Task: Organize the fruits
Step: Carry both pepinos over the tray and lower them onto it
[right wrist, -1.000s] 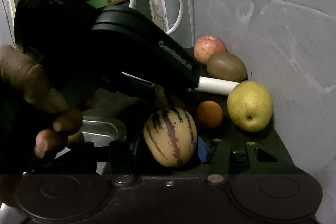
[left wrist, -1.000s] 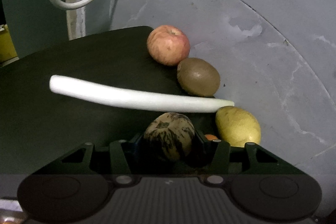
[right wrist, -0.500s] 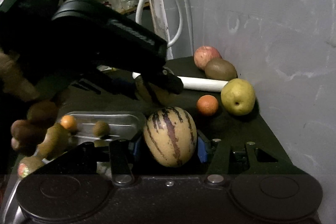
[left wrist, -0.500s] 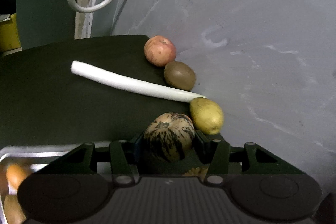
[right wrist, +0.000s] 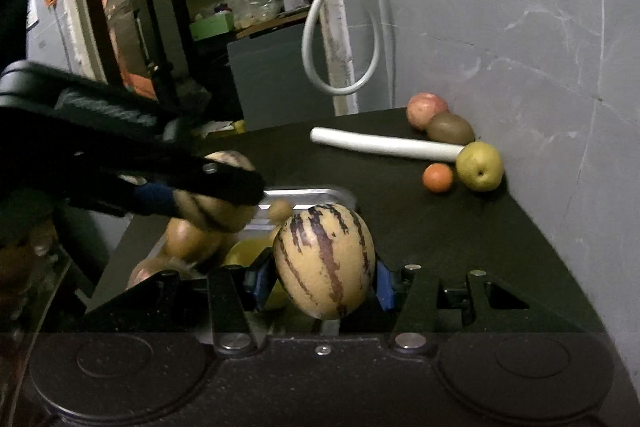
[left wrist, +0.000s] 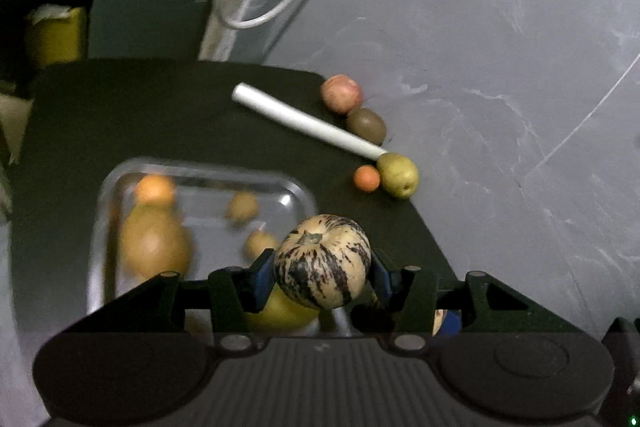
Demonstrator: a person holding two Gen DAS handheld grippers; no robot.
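Note:
My left gripper (left wrist: 322, 273) is shut on a cream, dark-striped melon (left wrist: 322, 261), held above the near right corner of a steel tray (left wrist: 298, 189). My right gripper (right wrist: 324, 279) is shut on a second striped melon (right wrist: 324, 259); in its view the left gripper (right wrist: 224, 203) and its melon (right wrist: 226, 161) hover over the tray (right wrist: 316, 193) at the left. An apple (left wrist: 341, 93), a kiwi (left wrist: 366, 125), a yellow-green pear (left wrist: 398, 174) and a small orange (left wrist: 367, 178) lie along the wall. They also show in the right wrist view: apple (right wrist: 426, 109), kiwi (right wrist: 450, 128), pear (right wrist: 479, 166), orange (right wrist: 437, 177).
The tray holds several blurred fruits, among them an orange (left wrist: 154, 189) and a large brown pear (left wrist: 154, 245). A white tube (left wrist: 306, 121) lies across the black table (left wrist: 120, 115). A grey wall (left wrist: 500, 87) bounds the right side. A white cable loop (right wrist: 340, 39) hangs behind.
Both grippers have pulled back and risen from the fruit row with their melons. The left gripper has swung left over the tray, which has come into its view.

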